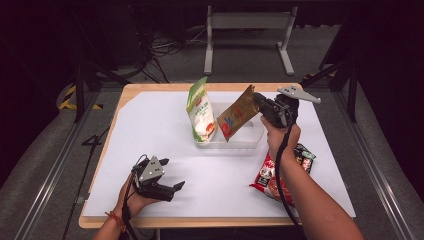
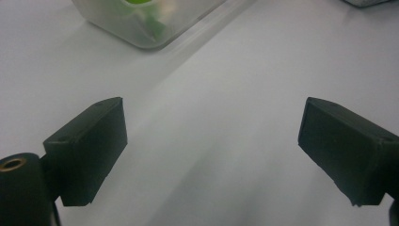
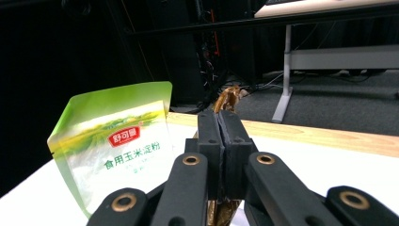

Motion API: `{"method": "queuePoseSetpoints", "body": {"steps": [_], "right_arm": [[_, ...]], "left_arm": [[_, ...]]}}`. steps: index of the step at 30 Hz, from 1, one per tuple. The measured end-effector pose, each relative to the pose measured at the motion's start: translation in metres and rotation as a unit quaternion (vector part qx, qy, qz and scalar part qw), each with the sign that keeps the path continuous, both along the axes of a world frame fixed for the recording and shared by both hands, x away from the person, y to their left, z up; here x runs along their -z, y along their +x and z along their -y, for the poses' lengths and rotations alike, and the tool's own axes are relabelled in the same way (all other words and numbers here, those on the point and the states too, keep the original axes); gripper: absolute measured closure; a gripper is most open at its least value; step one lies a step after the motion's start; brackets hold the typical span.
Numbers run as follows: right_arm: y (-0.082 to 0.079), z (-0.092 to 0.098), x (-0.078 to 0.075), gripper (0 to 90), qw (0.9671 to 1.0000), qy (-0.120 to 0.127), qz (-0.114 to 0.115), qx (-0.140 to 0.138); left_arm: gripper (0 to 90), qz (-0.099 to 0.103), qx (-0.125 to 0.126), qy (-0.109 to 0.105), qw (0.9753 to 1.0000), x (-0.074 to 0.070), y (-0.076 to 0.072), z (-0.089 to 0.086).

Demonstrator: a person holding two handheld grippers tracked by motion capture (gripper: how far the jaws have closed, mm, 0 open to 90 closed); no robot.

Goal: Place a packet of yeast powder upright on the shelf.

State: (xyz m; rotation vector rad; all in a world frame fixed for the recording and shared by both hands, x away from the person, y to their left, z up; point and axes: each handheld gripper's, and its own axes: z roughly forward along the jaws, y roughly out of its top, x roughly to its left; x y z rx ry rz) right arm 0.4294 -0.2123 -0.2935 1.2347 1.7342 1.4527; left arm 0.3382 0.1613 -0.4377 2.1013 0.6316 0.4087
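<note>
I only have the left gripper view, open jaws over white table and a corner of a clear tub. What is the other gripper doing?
Observer: The right gripper is shut on a brown-gold foil pouch, held above the clear plastic tub.
Operator: Anything already in that tub?
Observer: A green-and-white standing bag is upright in its left end.
Operator: Anything left on the table?
Observer: A red packet and a dark packet lie beside the right forearm.

Clear tub (image 2: 150, 23) blurred and cropped at the top edge, gold packet (image 3: 227, 101) mostly hidden behind the shut right gripper (image 3: 219, 125), red packet (image 1: 270, 177) partly covered by the forearm.
</note>
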Motion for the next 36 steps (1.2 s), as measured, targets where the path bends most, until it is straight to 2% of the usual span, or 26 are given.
{"method": "queuePoseSetpoints", "body": {"steps": [2, 6, 9, 11, 14, 19, 25, 28, 29, 33, 36], "right_arm": [[-0.003, -0.002, -0.002, 88.6, 0.9999, -0.01, 0.004, 0.002], [-0.007, 0.001, -0.004, 88.6, 0.9999, -0.012, -0.002, -0.003], [-0.011, 0.001, -0.004, 88.7, 0.9994, -0.028, -0.017, -0.015], [-0.015, 0.0, -0.006, 88.7, 0.9989, -0.042, -0.015, -0.017], [-0.016, -0.001, -0.008, 88.7, 0.9985, -0.05, -0.016, -0.015], [-0.005, -0.004, -0.009, 88.7, 0.9984, -0.049, -0.028, -0.007], [0.008, -0.004, -0.019, 88.8, 0.9974, -0.052, -0.049, 0.005], [0.009, -0.005, -0.022, 88.7, 0.9972, -0.055, -0.049, 0.008], [0.011, -0.007, -0.022, 88.7, 0.9966, -0.064, -0.051, 0.01], [0.015, -0.008, -0.021, 88.7, 0.9964, -0.061, -0.056, 0.016], [0.019, -0.011, -0.022, 88.7, 0.9958, -0.068, -0.056, 0.026]], "left_arm": [[9.2, 0.001, 0.001, -0.001, 1.0, 0.0, 0.0, -0.001], [9.2, 0.001, 0.001, -0.002, 1.0, 0.0, 0.0, -0.001], [9.1, 0.001, 0.002, -0.001, 1.0, -0.001, 0.0, 0.0], [9.1, 0.004, 0.003, 0.002, 1.0, -0.001, -0.001, 0.001], [9.1, 0.002, 0.003, 0.002, 1.0, -0.001, -0.001, 0.001], [9.1, 0.001, 0.002, 0.0, 1.0, 0.0, 0.0, 0.001], [9.1, 0.0, 0.003, 0.0, 1.0, 0.0, -0.001, 0.0], [9.1, 0.001, 0.004, -0.001, 1.0, 0.0, -0.001, 0.001], [9.1, 0.002, 0.004, -0.001, 1.0, -0.001, -0.001, 0.001], [9.1, 0.001, 0.006, 0.0, 1.0, -0.001, -0.002, 0.002], [9.0, 0.0, 0.006, 0.0, 1.0, 0.0, -0.001, 0.002]]}}
